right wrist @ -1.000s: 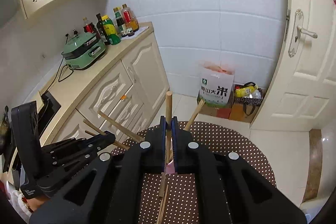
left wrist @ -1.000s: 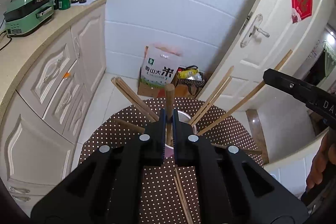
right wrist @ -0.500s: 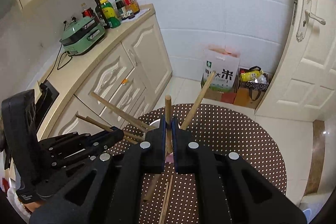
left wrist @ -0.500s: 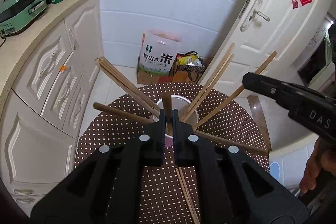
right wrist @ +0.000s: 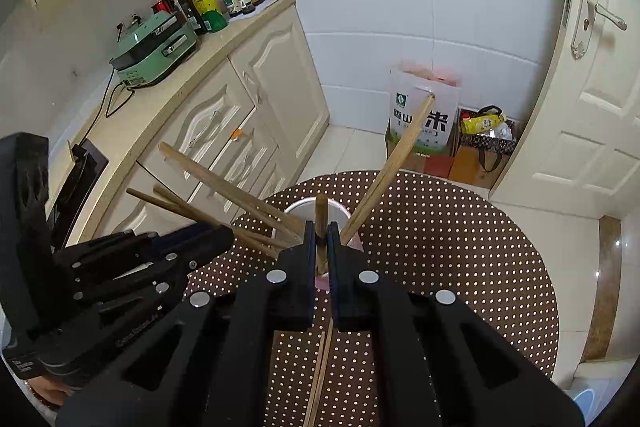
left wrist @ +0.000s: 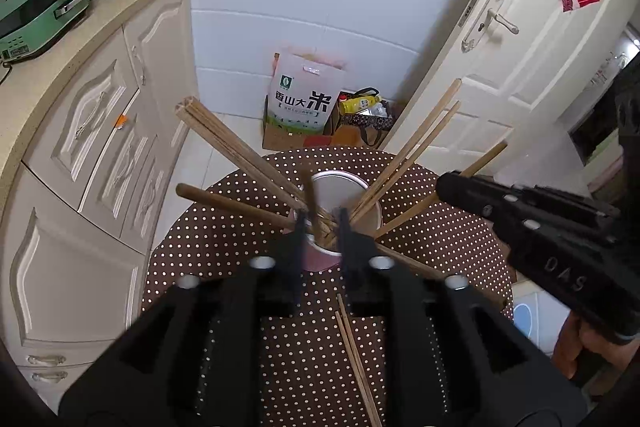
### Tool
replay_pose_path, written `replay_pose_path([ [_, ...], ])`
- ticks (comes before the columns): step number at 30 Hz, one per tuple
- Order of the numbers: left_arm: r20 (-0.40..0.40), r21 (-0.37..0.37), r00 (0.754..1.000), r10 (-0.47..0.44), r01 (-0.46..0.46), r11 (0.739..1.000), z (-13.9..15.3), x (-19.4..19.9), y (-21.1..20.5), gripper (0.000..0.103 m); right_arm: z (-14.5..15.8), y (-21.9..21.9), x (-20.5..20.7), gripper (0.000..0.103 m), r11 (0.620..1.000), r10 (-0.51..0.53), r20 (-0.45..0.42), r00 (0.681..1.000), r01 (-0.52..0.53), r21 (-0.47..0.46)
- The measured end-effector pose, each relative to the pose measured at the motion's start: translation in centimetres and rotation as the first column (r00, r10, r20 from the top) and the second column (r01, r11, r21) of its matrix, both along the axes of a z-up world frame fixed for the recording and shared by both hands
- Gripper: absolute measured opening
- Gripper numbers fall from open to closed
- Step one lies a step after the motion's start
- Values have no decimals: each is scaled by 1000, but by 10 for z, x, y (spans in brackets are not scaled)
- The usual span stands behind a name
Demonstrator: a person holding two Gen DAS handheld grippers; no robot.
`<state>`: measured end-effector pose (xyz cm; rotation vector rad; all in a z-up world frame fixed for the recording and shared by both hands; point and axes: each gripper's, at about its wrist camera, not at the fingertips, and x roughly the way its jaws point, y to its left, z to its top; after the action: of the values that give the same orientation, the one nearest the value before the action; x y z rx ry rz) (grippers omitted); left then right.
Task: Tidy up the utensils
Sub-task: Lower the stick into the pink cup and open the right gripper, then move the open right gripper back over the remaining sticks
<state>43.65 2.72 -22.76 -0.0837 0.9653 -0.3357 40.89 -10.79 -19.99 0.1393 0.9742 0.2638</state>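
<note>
While the right claw (right wrist: 319,239) grips one chopstick (right wrist: 321,213) between its closed jaws, that stick stands nearly upright, with its blunt top end up and its lower end going down into the cup (right wrist: 340,213). The cup is white with a pink base and stands in the middle of the round table (right wrist: 460,267), which has a brown cloth with white dots.

More chopsticks already stand in the cup and lean outward like a fan. In the left wrist view one bundle (left wrist: 236,147) points up and to the left, one single stick (left wrist: 236,205) lies lower toward the left, and two sticks (left wrist: 408,151) point up and to the right. Another stick (left wrist: 436,193) leans right, passing behind the right claw's tip.

The left claw (left wrist: 322,223) is just above the near rim of the cup and its jaws are opening. A blurred chopstick (left wrist: 314,207) stands between them, nearly vertical, with its lower end in the cup; the pads do not seem to press on it.

Two chopsticks (left wrist: 356,351) lie flat on the table near the cup, side by side, with their long axis running from the cup toward the camera.

A hand (left wrist: 576,343) holds the right claw at the right edge.
</note>
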Motion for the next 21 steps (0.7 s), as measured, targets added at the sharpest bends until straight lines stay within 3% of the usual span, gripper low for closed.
replay_pose_path([
  [2,21,-2,1000,5,-5,1000,4,-3,1,46,-2,1,-1,5,1000,1,-9,1000,-1,1],
  [11,55,-7,998,15,-14,1000,18,-14,4,50,-1,0,-9,6,1000,-9,-11,1000,10,21],
  [21,99,-33,994,36,-33,999,37,-39,17,50,24,-11,-36,8,997,-53,61,997,49,60],
])
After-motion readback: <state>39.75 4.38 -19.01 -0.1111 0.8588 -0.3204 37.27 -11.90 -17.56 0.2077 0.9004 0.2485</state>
